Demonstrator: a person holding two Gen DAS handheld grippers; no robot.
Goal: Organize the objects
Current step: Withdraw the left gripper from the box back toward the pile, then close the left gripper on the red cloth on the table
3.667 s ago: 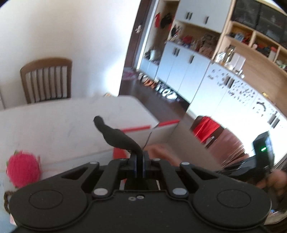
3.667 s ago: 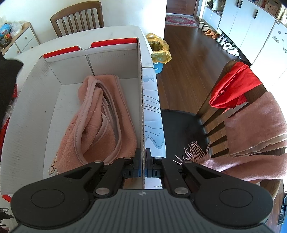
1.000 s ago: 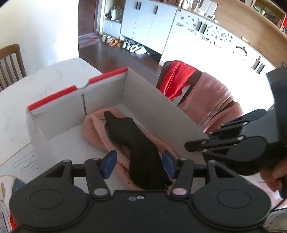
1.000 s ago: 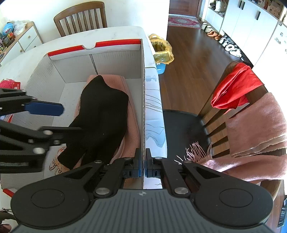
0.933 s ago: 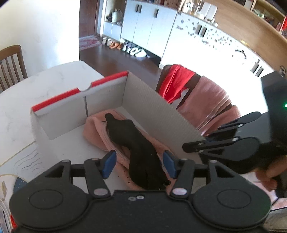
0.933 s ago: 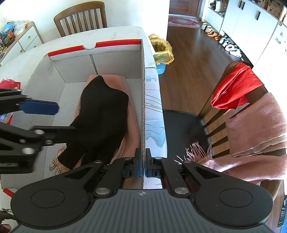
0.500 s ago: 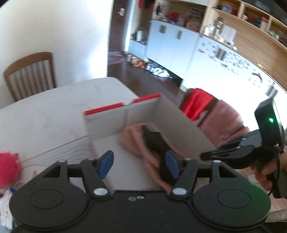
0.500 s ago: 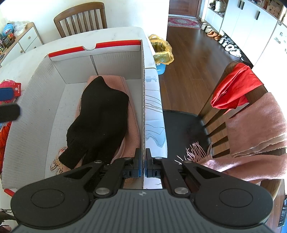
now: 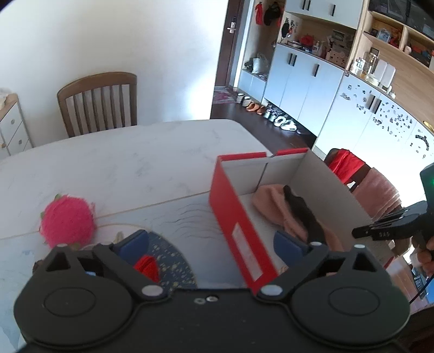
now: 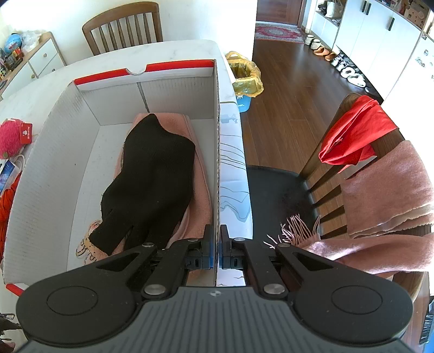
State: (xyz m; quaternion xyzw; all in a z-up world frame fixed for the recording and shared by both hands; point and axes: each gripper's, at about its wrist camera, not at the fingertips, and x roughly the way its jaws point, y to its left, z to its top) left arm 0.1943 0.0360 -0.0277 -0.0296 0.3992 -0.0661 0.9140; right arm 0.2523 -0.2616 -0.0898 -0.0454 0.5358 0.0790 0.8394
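Two garments in red-and-white cardboard shoebox [image 10: 81,114]: black knitted cloth [image 10: 154,173] atop pink folded towel [image 10: 198,195]. Right gripper [image 10: 216,249] pinching box's right wall; left gripper [image 9: 211,241] spread wide, empty, above marble table [image 9: 122,168].

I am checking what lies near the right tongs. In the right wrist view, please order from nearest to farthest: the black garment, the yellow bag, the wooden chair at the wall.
1. black garment: in the box, just left of the right tongs.
2. yellow bag: on the floor past the table's corner, slightly right.
3. wooden chair: at the wall behind the table, far left.
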